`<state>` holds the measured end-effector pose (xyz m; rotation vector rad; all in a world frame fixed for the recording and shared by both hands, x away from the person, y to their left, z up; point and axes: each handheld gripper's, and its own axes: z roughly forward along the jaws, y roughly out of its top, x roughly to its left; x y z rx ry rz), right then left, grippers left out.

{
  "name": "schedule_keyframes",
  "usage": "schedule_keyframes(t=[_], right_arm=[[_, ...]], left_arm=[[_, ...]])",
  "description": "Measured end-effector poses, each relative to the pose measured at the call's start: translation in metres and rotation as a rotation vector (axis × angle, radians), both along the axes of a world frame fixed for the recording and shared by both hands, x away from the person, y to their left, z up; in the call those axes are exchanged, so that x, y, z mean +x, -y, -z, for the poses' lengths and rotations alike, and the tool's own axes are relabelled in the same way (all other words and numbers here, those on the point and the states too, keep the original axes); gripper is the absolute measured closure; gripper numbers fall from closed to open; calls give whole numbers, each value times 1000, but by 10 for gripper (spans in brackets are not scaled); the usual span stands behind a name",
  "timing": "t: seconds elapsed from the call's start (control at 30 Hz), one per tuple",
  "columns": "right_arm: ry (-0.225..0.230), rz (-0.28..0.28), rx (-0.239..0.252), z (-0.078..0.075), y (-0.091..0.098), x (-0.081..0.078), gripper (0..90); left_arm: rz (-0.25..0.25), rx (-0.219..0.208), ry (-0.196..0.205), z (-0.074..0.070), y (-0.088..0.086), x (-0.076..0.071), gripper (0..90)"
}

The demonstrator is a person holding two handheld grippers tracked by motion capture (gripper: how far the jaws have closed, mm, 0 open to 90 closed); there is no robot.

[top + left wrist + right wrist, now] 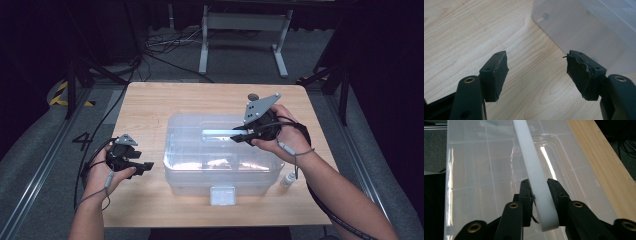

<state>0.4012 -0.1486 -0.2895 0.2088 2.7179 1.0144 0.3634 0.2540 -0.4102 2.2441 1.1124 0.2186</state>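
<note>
A clear plastic storage box with its lid on stands mid-table. A white handle bar lies along the lid's top. My right gripper reaches in from the right and is shut on one end of that handle. In the right gripper view the handle runs away between the two pads of this gripper, which press its sides over the lid. My left gripper rests left of the box, low over the table. Its jaws stand wide open with bare wood between them, and the box corner lies just beyond.
A small white bottle stands on the wooden table by the box's front right corner. A dark round thing sits near the far edge. The box's front latch faces the person. Cables and a metal stand lie on the floor beyond.
</note>
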Motion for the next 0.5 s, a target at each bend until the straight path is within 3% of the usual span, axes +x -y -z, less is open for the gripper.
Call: schedule_keyframes(t=[0.5], right_arm=[[-46, 2, -14, -6, -2, 9, 750]], left_arm=[[-5, -23, 38, -11, 2, -4, 344]])
